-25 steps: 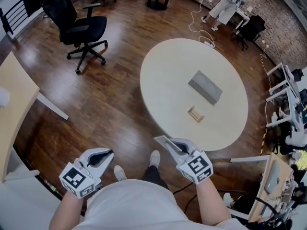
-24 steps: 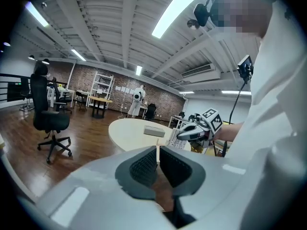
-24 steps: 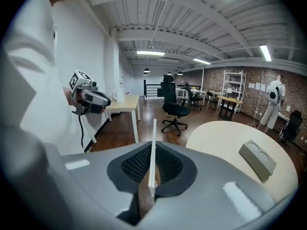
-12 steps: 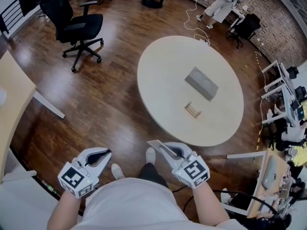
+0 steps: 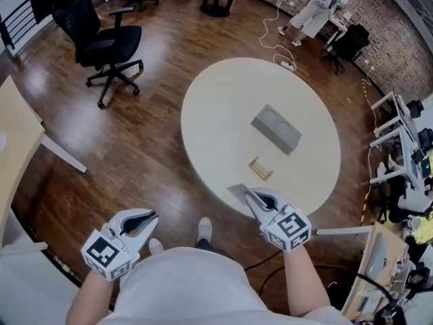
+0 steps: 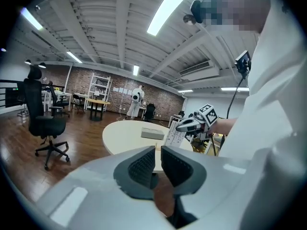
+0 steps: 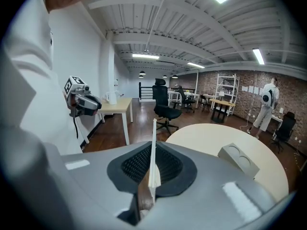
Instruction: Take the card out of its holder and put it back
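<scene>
Head view: right gripper (image 5: 251,198) clamps the card (image 5: 238,191), with the holder (image 5: 259,168) near, just beyond its fingertips, long axis roughly along them; left gripper (image 5: 150,217) narrow, empty, farther off.

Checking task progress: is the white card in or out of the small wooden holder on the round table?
Out. The white card is clamped in the right gripper, apart from the small wooden holder.

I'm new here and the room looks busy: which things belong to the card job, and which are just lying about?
For the job: card, clamped in the right gripper; wooden holder on the round table; left gripper, open, empty.
Just lying about: grey block with two round hollows, black office chair.
</scene>
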The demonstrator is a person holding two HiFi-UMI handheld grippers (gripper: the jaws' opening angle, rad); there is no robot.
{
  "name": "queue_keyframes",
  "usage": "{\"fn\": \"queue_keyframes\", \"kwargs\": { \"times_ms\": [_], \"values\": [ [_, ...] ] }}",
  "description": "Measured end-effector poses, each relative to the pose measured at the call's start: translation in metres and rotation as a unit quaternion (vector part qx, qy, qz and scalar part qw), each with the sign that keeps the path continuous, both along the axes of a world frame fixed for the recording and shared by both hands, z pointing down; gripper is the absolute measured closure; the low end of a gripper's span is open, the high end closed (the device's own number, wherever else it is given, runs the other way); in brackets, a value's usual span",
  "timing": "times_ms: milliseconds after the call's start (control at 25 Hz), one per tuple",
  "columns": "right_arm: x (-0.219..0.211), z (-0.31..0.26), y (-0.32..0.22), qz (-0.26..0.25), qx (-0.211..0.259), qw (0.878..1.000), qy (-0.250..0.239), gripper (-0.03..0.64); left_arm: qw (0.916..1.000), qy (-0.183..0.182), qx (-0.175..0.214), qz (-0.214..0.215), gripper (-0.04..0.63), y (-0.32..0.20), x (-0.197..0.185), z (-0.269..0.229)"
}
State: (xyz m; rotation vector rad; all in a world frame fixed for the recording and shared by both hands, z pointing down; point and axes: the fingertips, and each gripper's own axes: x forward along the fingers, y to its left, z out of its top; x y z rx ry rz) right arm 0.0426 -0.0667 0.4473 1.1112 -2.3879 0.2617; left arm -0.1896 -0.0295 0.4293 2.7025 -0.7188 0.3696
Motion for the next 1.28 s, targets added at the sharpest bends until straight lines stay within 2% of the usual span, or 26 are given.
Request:
{"fn": "queue_keyframes", "kwargs": {
  "times_ms": [280, 520, 1000, 1280],
  "values": [
    [0.095, 0.017, -0.056, 0.033, -0.003, 0.999, 0.015, 0.595, 0.9999, -0.01, -0.002, -0.007, 0.552, -0.026, 0.048, -0.005],
    [0.15, 0.041, -0.097, 0.042, -0.013, 0.999, 0.017, 0.595, 0.9997, -0.02, -0.006, -0.014, 0.552, -0.045, 0.085, -0.003],
    [0.176, 0.091, -0.128, 0.02, -0.052, 0.998, 0.016, 0.595, 0.9983, -0.032, -0.024, -0.041, 0.552, -0.067, 0.12, 0.0],
    [0.178, 0.098, -0.131, 0.007, -0.064, 0.998, 0.008, 0.595, 0.9978, -0.037, -0.033, -0.043, 0.552, -0.072, 0.134, 0.002]
  ]
}}
